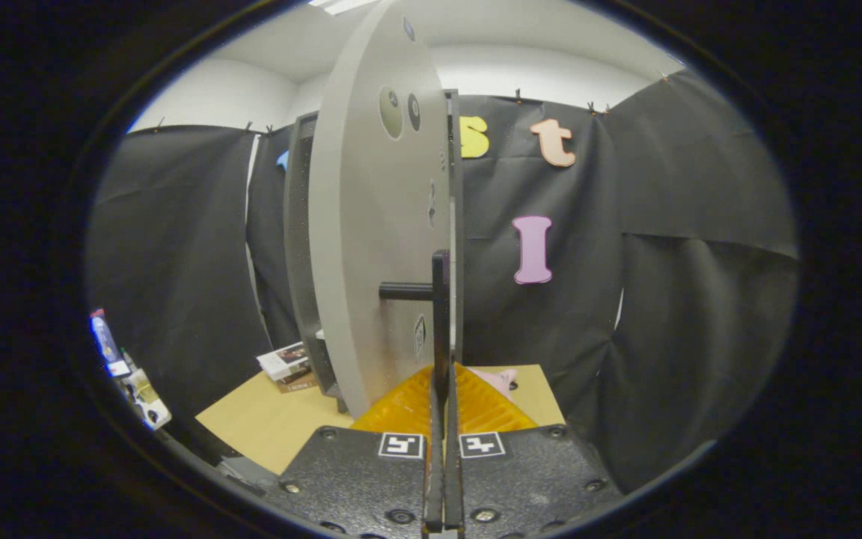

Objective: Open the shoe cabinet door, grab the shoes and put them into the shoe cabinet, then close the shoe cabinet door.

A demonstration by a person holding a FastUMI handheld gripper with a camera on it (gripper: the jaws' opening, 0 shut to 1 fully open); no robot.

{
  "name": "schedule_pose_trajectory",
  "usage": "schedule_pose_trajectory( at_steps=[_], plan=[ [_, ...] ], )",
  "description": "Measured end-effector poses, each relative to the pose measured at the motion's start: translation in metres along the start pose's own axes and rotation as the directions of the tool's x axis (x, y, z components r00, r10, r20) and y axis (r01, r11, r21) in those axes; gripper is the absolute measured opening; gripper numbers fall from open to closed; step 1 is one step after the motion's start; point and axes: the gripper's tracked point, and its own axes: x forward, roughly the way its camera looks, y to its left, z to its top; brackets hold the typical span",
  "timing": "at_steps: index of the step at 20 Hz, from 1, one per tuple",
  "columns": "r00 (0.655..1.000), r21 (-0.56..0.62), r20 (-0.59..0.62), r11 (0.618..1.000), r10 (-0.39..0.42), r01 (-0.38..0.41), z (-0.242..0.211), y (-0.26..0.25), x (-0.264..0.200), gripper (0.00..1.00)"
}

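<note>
The gripper (442,389) has its fingers pressed together on the thin dark bar handle (440,314) of the shoe cabinet door (371,247), a grip that suits swinging the door on its hinge. The door, a pale grey panel, stands edge-on just ahead, partly open from the dark cabinet frame (298,247). Below lies a tan worktop (266,423), with something pink (497,380) beyond the fingers, possibly a shoe.

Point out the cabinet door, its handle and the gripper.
cabinet door (371,224): gripper view, on its pale flat face, swung open edge-on.
door handle (440,314): gripper view, on the dark upright bar, pinched between the fingers.
gripper (444,404): gripper view, between its fingertips, closed on the handle.
</note>
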Motion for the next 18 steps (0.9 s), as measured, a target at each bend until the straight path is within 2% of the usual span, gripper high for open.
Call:
schedule_pose_trajectory(
  at_steps=[3,7,10,13,14,15,16,18],
  plan=[
    [0.999,0.042,0.006,0.998,-0.043,0.042,-0.001,-0.028,0.000,0.04],
    [1.000,0.034,-0.008,0.999,0.003,-0.003,-0.003,-0.018,0.002,0.04],
    [0.999,0.015,-0.009,0.999,-0.052,0.052,-0.008,-0.023,-0.005,0.04],
    [0.999,0.050,-0.032,0.999,-0.014,0.015,-0.021,-0.018,-0.023,0.06],
    [0.999,0.064,-0.033,0.998,-0.015,0.017,-0.025,-0.017,-0.030,0.20],
    [0.998,0.072,-0.027,0.996,-0.052,0.054,-0.028,-0.019,-0.038,0.29],
    [0.997,0.073,-0.015,0.994,-0.082,0.083,-0.035,-0.018,-0.046,0.51],
    [0.992,0.052,0.001,0.990,-0.128,0.128,-0.052,-0.006,-0.050,0.74]
  ],
)
